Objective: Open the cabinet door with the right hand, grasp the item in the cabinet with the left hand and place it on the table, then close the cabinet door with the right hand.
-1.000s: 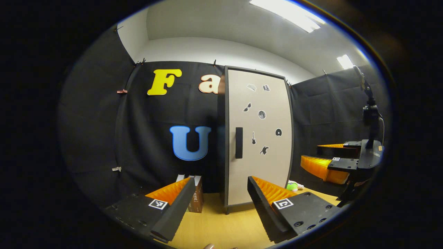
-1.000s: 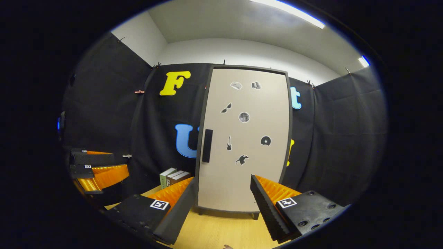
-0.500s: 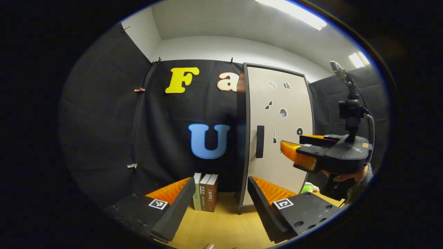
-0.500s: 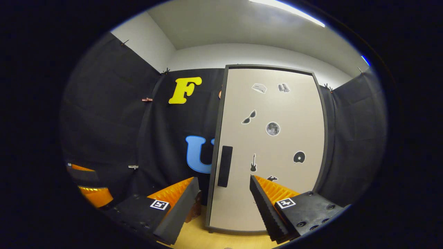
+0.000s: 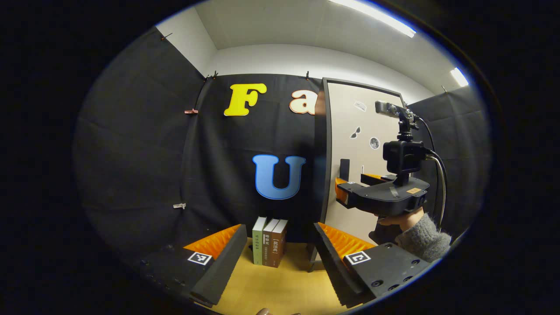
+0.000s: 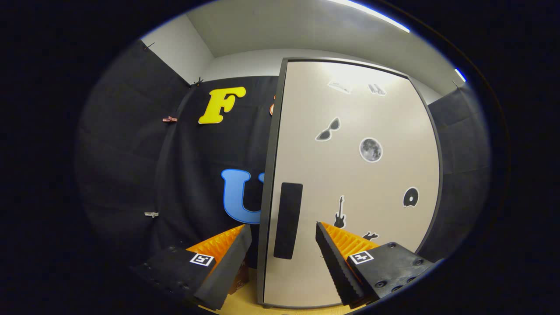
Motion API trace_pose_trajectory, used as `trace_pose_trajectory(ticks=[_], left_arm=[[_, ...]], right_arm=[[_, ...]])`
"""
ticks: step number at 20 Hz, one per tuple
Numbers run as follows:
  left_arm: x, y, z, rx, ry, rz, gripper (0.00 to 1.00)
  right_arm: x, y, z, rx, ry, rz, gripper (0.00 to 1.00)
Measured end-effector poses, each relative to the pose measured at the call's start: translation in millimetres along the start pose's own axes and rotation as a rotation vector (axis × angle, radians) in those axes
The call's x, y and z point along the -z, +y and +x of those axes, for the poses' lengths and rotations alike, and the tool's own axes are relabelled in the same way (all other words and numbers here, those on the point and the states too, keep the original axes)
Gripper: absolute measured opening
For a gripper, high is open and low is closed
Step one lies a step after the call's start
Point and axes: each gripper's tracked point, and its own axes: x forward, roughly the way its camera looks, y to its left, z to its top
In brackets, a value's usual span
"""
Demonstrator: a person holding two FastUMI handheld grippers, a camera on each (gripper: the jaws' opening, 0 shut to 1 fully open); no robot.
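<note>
Left gripper view
Left gripper [image 5: 276, 258]: low in the view, fingers spread apart with nothing between them, held above the pale wooden tabletop [image 5: 280, 288].
Cabinet: the tall beige cabinet door with a dark frame [image 5: 350, 153] stands shut, to the right of the gripper and farther back.
Handle: the black vertical bar handle [image 5: 344, 169] sits near the door's left edge.
Books: three upright books, one green, one grey, one brown [image 5: 270, 242], stand on the tabletop just left of the cabinet, seen between the left gripper's fingers.
Right gripper [image 5: 350, 186]: raised in front of the cabinet door, close to the handle; whether it touches the door cannot be told. A black camera on a short post rides on top of it.
Hand [image 5: 400, 221]: in a grey knitted sleeve [image 5: 424, 240], grips the right gripper from below.

Right gripper view
Right gripper [image 6: 282, 258]: fingers apart, empty, close to the cabinet door [image 6: 350, 183].
Handle [image 6: 288, 220]: it lies between the two fingers and beyond them; contact cannot be told.
Door: shut, carrying small dark stickers, among them sunglasses, a moon, a guitar and a disc.
Item: the cabinet's contents are hidden behind the shut door.
</note>
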Motion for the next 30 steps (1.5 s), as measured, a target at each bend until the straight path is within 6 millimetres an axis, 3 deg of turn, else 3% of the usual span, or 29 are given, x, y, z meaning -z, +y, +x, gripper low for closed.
trace_pose_trajectory(ticks=[6,8,11,13,14,17,24,30], left_arm=[[9.4,18.7,2.8,-0.085,0.023,-0.012,0.95],[8.4,24.6,3.5,-0.109,0.022,-0.008,0.95],[6.6,31.6,3.3,-0.141,0.024,0.005,0.95],[6.1,34.6,1.5,-0.158,0.027,0.007,0.95],[5.8,36.3,2.6,-0.163,0.029,0.007,0.95],[3.8,40.3,-1.9,-0.175,0.030,0.009,0.95],[0.9,44.4,-20.6,-0.143,0.008,0.023,0.95],[8.8,35.3,-44.5,-0.039,0.009,0.012,0.95]], right_arm=[[15.8,-6.0,32.6,0.055,0.006,0.002,0.91],[18.6,-10.9,39.8,0.084,0.012,0.001,0.77],[26.0,-10.1,50.1,0.088,0.039,0.037,0.66],[24.7,-10.5,50.1,0.115,0.042,0.053,0.40],[27.2,-10.9,53.3,0.122,0.042,0.025,0.39],[27.4,-10.2,51.8,0.121,0.046,0.036,0.19],[25.1,-8.0,37.9,0.076,0.069,0.044,0.19],[15.3,-8.6,-4.9,0.060,0.063,0.050,0.19]])
